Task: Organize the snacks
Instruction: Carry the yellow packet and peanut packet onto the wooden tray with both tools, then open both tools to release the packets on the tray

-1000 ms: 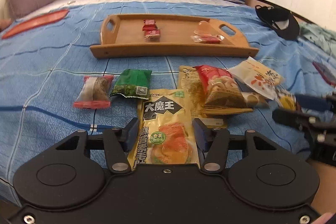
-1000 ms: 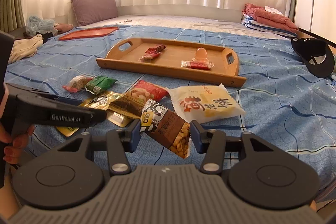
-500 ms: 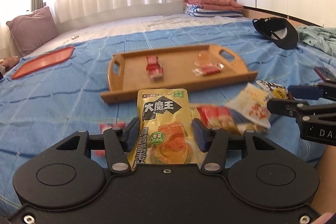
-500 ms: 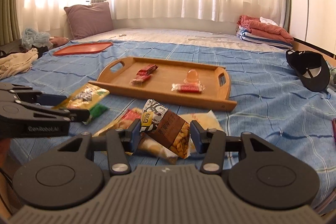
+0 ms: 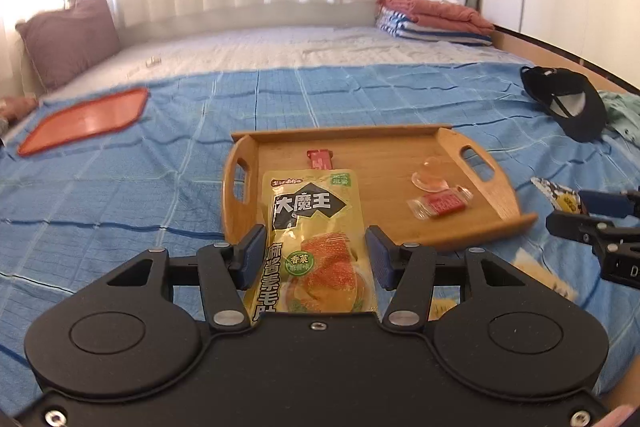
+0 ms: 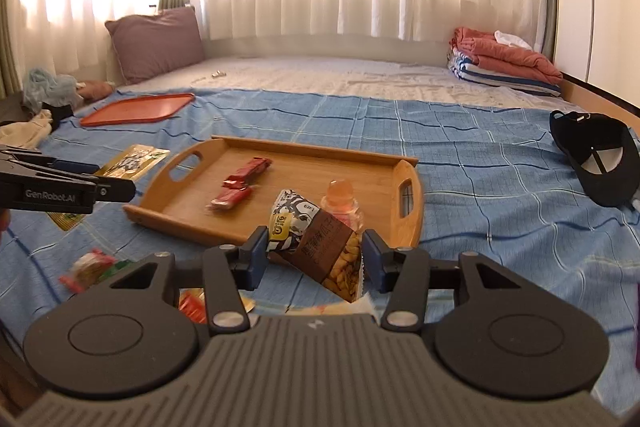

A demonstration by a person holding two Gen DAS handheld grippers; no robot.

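My left gripper [image 5: 316, 251] is shut on a yellow snack packet [image 5: 312, 211], which hangs upright in front of the wooden tray's [image 5: 380, 163] near left part. In the tray lie a red candy [image 5: 320, 159], a jelly cup [image 5: 430, 175] and a red wrapped sweet [image 5: 440, 203]. My right gripper [image 6: 314, 253] is shut on a brown and black peanut packet [image 6: 320, 239], held above the near edge of the tray [image 6: 320, 167]. The right gripper [image 5: 580, 215] also shows at the right edge of the left wrist view.
Loose snacks [image 6: 92, 267] lie on the blue bedspread near the front left. An orange tray [image 5: 84, 119] lies far left and a black cap [image 5: 568, 103] far right. A purple pillow [image 5: 68, 39] and folded blankets [image 5: 432, 15] sit at the back.
Both grippers have risen and moved forward toward the wooden tray, each carrying its packet. The loose snacks on the bedspread have slipped below and behind them.
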